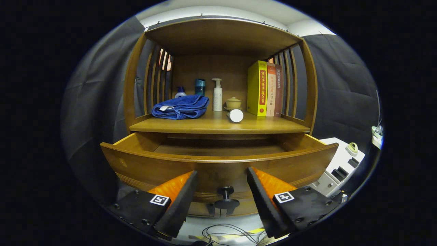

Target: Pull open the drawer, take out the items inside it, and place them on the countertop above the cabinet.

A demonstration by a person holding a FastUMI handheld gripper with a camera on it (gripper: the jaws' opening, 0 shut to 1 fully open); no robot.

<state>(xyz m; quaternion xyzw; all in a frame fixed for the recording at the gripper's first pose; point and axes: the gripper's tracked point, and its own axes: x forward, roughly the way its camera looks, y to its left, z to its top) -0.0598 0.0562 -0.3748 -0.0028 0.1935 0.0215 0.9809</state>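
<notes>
My gripper (222,182) spread wide, holding nothing, small black round knob (225,191) between fingers. Curved brown wooden drawer (218,164) pulled open; contents hidden behind front. Risk: reaching in blind, fingers clip front edge or wooden countertop (218,125) lip.

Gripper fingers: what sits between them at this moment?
In the gripper view, the drawer's black knob stands in the gap of the open gripper, untouched, on the pulled-out drawer front.

Countertop (218,127): blue towel (181,107), bottles, lidded cup (233,103), books (265,89), white cylinder (235,115).
</notes>
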